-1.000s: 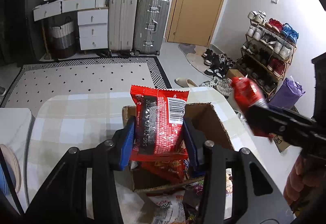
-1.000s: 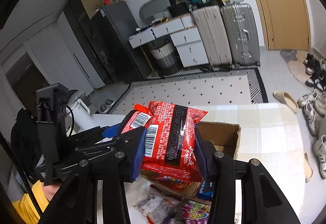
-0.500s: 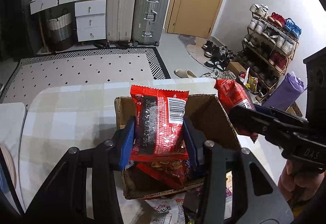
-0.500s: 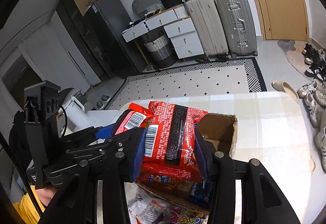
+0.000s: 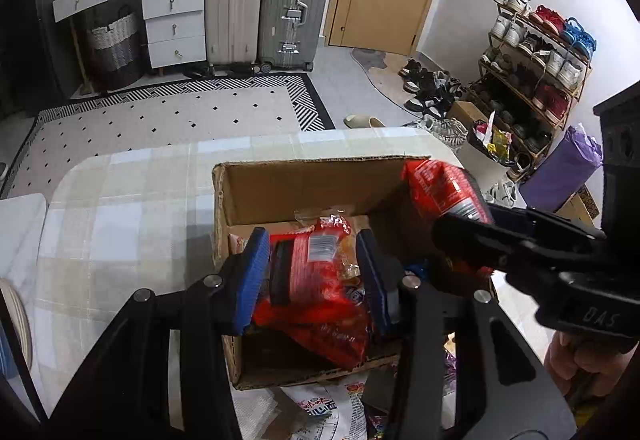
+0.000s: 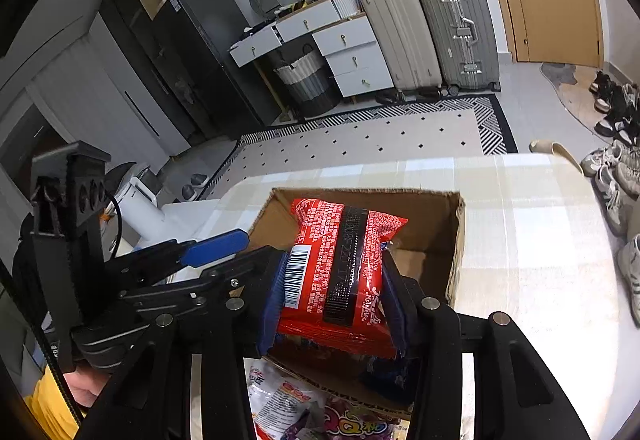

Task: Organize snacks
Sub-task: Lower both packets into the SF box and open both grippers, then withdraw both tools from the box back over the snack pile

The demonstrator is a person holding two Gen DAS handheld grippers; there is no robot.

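An open cardboard box stands on the checked tablecloth. My left gripper is shut on a red snack packet, which hangs tilted down inside the box over other red packets. My right gripper is shut on a second red packet, upright over the near part of the box. In the left wrist view that packet sits at the box's right wall, with the right gripper behind it. A blue pad of the left gripper shows at the box's left edge.
Several loose snack bags lie on the table in front of the box. A hand grips the right tool. On the floor beyond are a patterned rug, suitcases and a shoe rack.
Both grippers have sunk toward the box. The left packet went from above the rim to down inside. The right packet came in over the box's right side.
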